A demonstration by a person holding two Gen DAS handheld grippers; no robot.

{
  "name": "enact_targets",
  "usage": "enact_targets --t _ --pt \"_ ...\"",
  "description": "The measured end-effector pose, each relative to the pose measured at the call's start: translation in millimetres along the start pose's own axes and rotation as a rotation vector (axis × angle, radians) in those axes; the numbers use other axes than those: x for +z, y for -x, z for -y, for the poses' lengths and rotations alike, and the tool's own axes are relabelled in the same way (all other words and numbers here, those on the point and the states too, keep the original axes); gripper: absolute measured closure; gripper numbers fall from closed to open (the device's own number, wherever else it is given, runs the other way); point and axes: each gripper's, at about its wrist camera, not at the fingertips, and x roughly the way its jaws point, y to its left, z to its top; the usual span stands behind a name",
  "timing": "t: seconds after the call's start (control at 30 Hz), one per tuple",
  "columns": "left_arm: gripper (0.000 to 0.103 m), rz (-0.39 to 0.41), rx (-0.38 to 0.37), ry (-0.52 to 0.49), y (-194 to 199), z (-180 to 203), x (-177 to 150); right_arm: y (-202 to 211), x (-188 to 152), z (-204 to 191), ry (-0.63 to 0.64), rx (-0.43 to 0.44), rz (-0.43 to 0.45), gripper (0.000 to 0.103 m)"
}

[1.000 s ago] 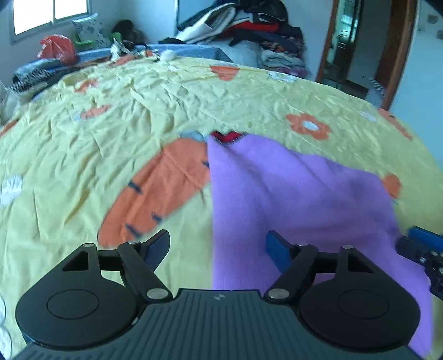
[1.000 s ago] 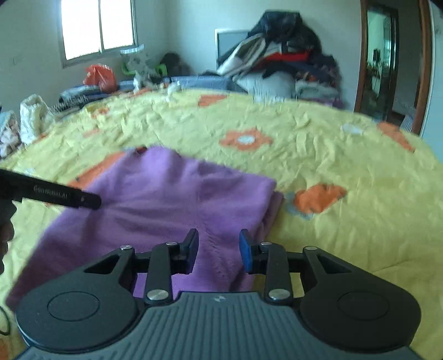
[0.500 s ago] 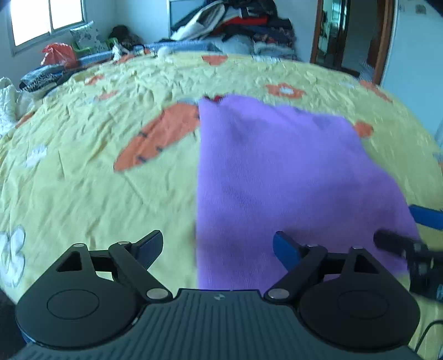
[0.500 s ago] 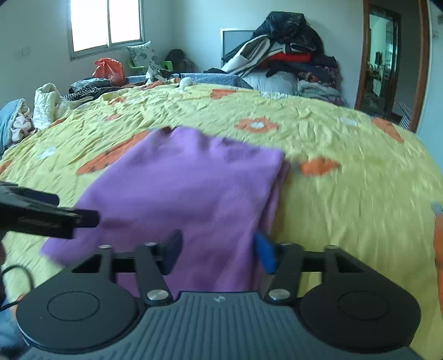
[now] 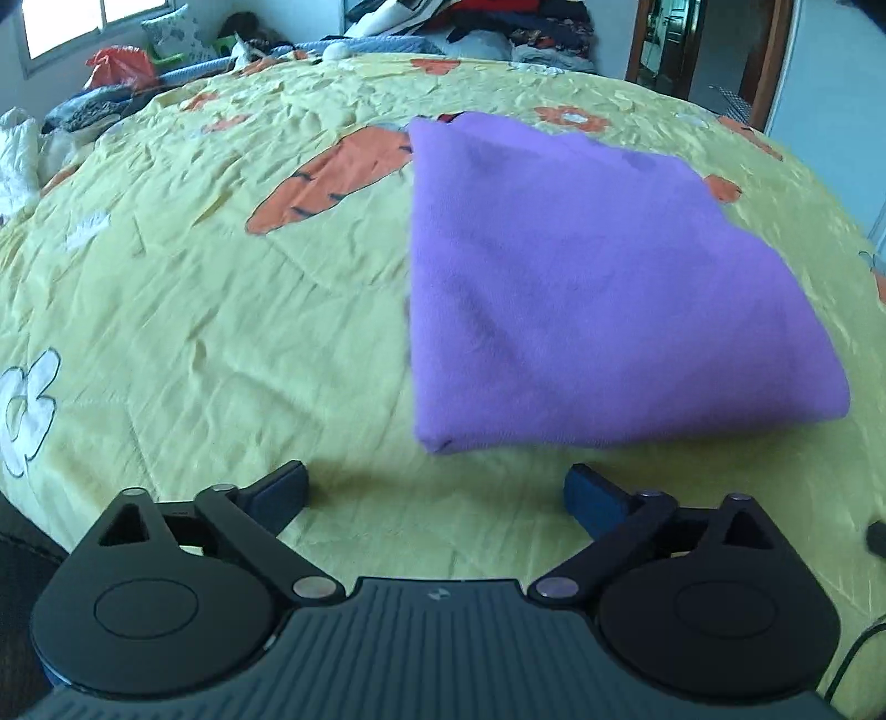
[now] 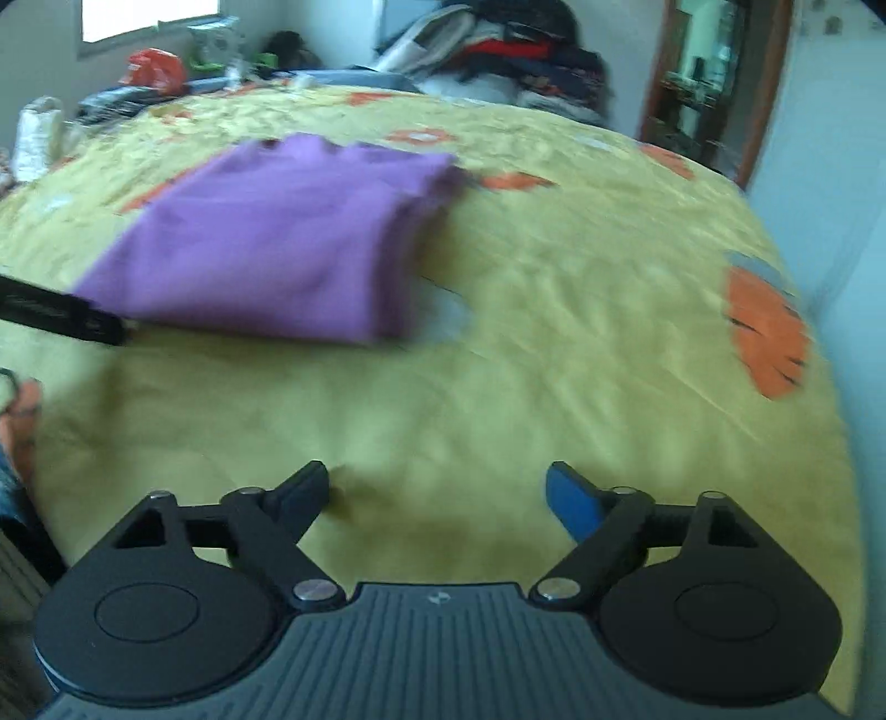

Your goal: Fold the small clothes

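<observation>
Purple garment (image 5: 603, 288) folded into flat rectangle on yellow bedsheet (image 5: 194, 332), at 1 o'clock from left gripper (image 5: 437, 490) and apart from it; near folded edge faces gripper; orange carrot print (image 5: 332, 177) just beside garment's far left corner; left gripper jaws spread wide, nothing between; right gripper (image 6: 437, 490) also spread wide, over bare sheet, garment at 11 o'clock; right view blurred, so garment's right edge possibly layered; clothes pile (image 5: 498, 22) at 12 o'clock beyond bed.
</observation>
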Motion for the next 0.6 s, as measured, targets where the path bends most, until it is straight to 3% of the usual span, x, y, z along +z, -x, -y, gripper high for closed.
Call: enact_targets --t 0.1,0.2,0.37,0.6 --pt "0.000 -0.010 -0.001 0.020 -1 -6 -1 -4 2 14 -0.054 -0.002 -0.003 0.016" --pt "0.000 -0.010 0.002 0.018 -2 -6 0 -15 11 8 -0.083 0.053 0.006 0.016" --pt "0.000 -0.010 0.000 0.009 -2 -6 0 -34 30 -45 -0.027 0.122 0.021 0.000" --pt "0.000 -0.008 -0.026 -0.003 1 -7 0 -41 37 -90 0.010 0.111 0.060 0.000"
